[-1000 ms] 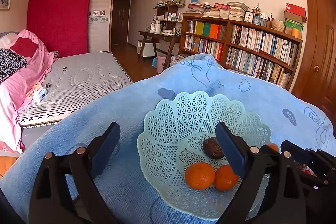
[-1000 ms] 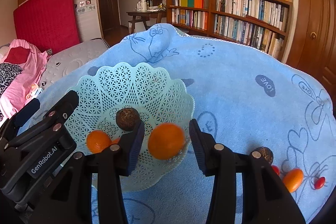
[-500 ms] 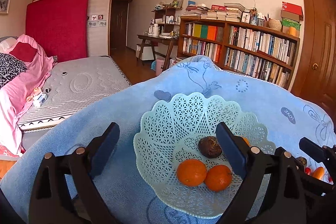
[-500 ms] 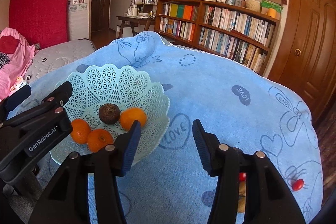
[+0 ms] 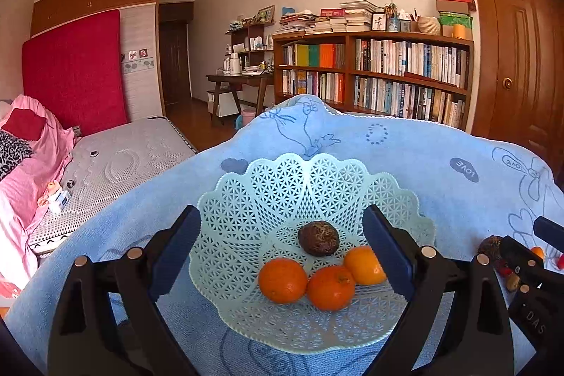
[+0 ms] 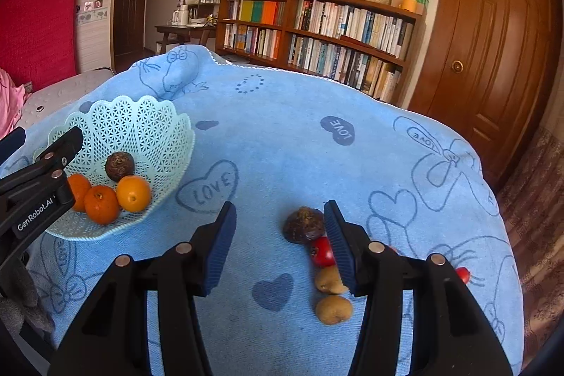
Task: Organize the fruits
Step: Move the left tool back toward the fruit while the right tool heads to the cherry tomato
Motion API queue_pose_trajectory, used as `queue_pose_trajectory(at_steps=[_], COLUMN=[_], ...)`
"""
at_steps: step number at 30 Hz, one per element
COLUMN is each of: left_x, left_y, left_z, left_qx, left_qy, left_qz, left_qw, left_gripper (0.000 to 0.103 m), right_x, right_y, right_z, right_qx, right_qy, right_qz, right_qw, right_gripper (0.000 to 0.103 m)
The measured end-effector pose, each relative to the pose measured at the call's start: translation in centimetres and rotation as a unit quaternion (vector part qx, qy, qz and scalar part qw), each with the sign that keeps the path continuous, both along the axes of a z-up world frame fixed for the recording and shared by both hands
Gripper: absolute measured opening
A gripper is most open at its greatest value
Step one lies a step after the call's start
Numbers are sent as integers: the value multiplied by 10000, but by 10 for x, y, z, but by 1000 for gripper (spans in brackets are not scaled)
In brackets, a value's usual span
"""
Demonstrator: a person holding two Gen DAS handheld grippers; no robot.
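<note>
Two black handheld grippers with blue ribbed pads hang side by side over the cloth-covered surface, both angled forward and down. The left gripper [image 5: 282, 249] has its jaws spread wide and holds nothing between its fingers [image 5: 386, 252], its black frame, marked with white lettering, reaching in from the left edge of the right wrist view. The right gripper [image 6: 280, 235], to the right of its partner, also stands with its jaws parted and nothing clasped, and part of its dark body shows at the right edge of the left wrist view.
</note>
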State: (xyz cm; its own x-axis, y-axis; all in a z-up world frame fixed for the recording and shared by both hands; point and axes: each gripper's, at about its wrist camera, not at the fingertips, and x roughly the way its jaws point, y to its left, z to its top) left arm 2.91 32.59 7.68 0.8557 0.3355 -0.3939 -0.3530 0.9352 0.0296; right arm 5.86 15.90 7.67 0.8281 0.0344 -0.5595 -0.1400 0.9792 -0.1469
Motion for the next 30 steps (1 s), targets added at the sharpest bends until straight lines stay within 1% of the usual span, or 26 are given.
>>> queue_pose_trajectory(at_steps=[4,8,16,19,25,30], left_x=[0,-1,-5,-6,-1,4], left_y=[-15,-30,-72,-85,-109,-123], left_z=[1,5,6,5,3,-4], left_qx=[179,267,620,636,558,540], left_qy=[28,96,257,306,497,649], left_qz=[-217,-498,-1067,-1235,-1577,-1738], left_qw=[9996,9984,9920,9898,9847,9812], left_gripper=[94,94,94,94,94,94], right_x=[-6,-11,-18,-21,-23,-20], right_y=[-18,-37,-70,-80,-99,-115], right_z=[1,2,2,3,2,-1], right_qx=[2,46,185,202,174,233], right_qy=[-25,-28,-50,-83,-135,-100], right_qz=[-155,-303,-566,-641,-821,-982], right_qw=[9999,9995,9982,9977,9964,9948], right_gripper=[52,53,54,58,58,58])
